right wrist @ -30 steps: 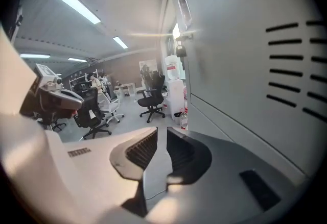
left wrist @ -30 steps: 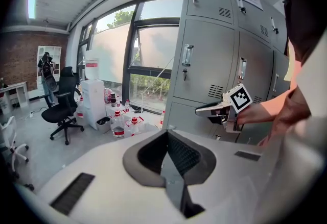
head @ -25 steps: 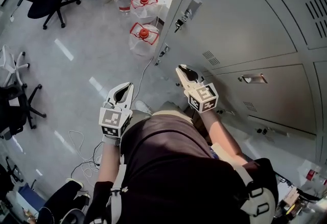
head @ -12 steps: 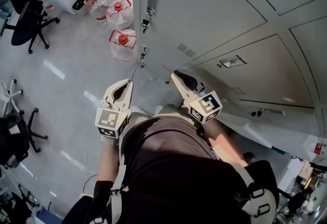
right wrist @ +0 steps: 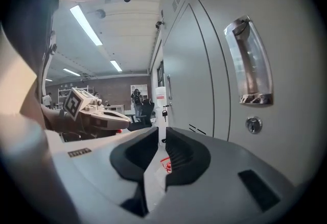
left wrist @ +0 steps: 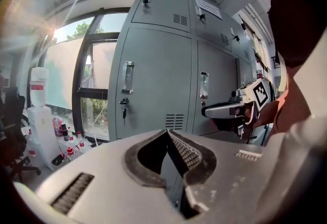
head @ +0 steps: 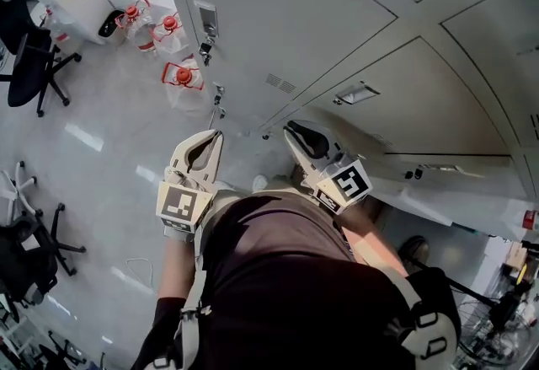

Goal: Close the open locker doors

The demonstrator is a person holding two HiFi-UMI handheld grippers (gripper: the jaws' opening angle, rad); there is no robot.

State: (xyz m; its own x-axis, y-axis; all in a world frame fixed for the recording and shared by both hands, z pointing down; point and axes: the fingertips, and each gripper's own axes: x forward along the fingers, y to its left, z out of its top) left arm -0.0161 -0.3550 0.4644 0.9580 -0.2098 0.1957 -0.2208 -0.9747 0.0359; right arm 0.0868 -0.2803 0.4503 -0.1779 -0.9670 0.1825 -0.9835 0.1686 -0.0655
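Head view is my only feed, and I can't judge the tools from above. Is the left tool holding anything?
Observer: No. In its own view the left tool has its jaws tip to tip, with nothing between them.
Operator: And the right one?
Observer: The right tool shows only a thin slit between its jaws, and the slit is empty.
Operator: What is close beside it?
Observer: On its right there is a chrome handle with a round lock just under it. No key is in that lock.
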